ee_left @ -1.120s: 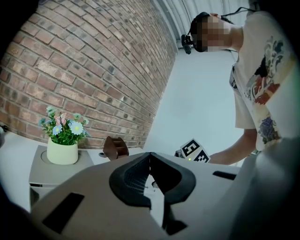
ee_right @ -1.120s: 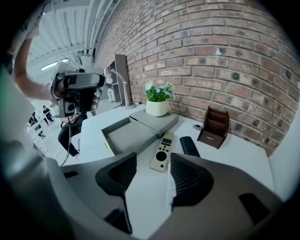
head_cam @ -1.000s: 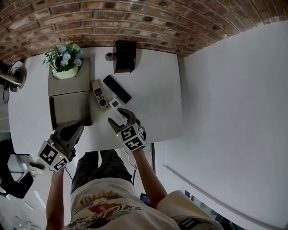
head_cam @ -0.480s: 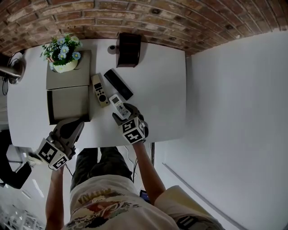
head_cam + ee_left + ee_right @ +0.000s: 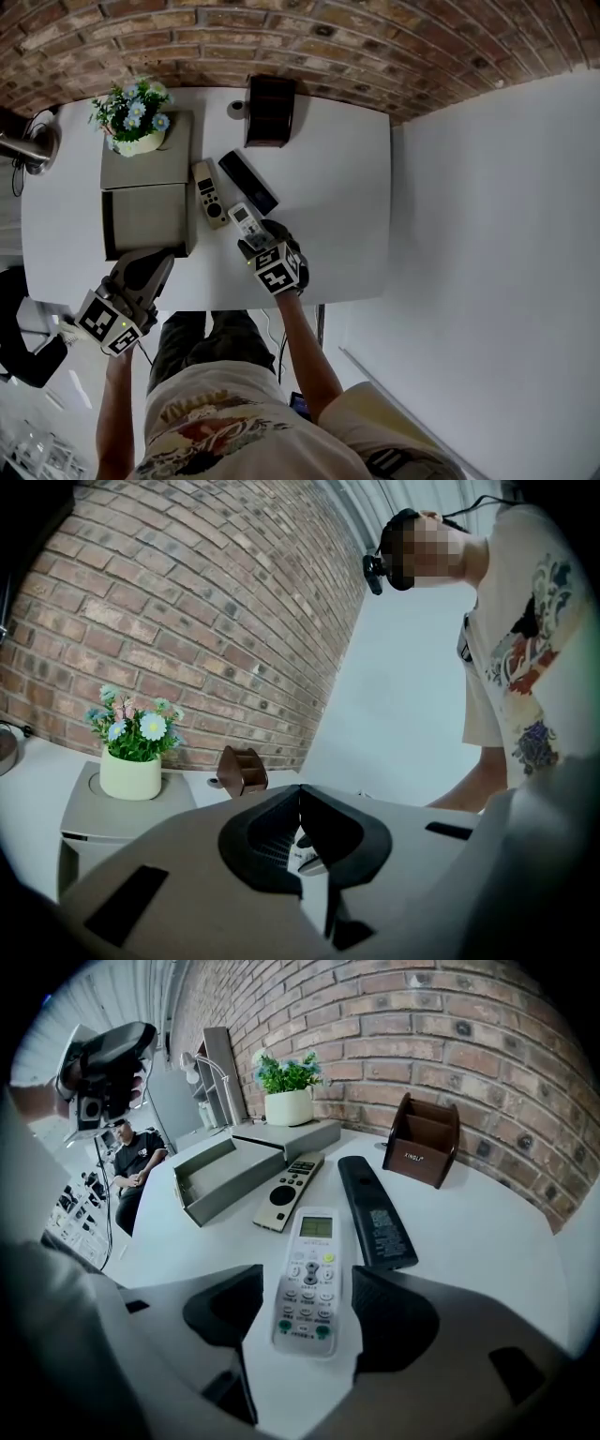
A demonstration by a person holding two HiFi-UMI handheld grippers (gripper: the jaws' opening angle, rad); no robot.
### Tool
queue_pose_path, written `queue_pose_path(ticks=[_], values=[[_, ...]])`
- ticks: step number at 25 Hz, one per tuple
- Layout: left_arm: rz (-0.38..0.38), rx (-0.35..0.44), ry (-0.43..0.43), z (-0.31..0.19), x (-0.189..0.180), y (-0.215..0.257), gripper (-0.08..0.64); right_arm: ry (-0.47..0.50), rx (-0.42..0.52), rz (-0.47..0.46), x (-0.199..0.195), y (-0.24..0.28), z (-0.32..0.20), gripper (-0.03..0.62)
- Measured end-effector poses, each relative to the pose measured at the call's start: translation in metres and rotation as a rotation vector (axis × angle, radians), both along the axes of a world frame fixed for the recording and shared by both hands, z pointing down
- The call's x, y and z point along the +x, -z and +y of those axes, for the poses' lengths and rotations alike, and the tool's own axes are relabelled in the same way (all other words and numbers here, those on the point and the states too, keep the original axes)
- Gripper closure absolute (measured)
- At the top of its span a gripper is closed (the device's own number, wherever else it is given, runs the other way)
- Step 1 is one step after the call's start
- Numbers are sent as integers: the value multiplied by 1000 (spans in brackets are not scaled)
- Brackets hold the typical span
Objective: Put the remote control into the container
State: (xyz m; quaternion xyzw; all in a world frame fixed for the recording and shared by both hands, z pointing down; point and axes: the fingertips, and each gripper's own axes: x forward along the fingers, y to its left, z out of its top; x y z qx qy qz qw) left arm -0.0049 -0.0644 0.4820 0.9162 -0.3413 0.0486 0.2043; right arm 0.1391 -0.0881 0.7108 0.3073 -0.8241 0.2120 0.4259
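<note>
You had not gripped the white remote (image 5: 307,1279) yet: it lay on the counter (image 5: 328,187) at frame center, between the jaws of your right tool (image 5: 305,1314), which had just been opening. The container (image 5: 225,1199), left, held nothing. Your left tool (image 5: 300,803) was clenched, empty.

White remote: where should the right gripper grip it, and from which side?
Probably the white remote across its long edges at the button end, from above: it lies flat and narrow. The right gripper, jaws just opened wider, straddles that end, pads clear.
</note>
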Motion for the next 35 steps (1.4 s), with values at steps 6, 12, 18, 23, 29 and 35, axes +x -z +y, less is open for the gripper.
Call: queue_pose_path(ticks=[6, 12, 18, 23, 29, 35], values=[[-16, 1, 14, 1, 3, 6, 554, 16, -31, 11, 3, -14, 5, 302], [-20, 1, 27, 2, 10, 8, 554, 50, -8, 26, 3, -14, 5, 302], [-18, -2, 35, 4, 13, 9, 555, 40, 11, 15, 4, -14, 3, 304], [-15, 5, 44, 6, 15, 14, 554, -5, 18, 12, 8, -13, 0, 339], [-19, 20, 50, 12, 14, 19, 554, -10, 3, 15, 9, -13, -1, 344], [4, 20, 65, 10, 16, 24, 555, -3, 4, -13, 11, -4, 3, 344]])
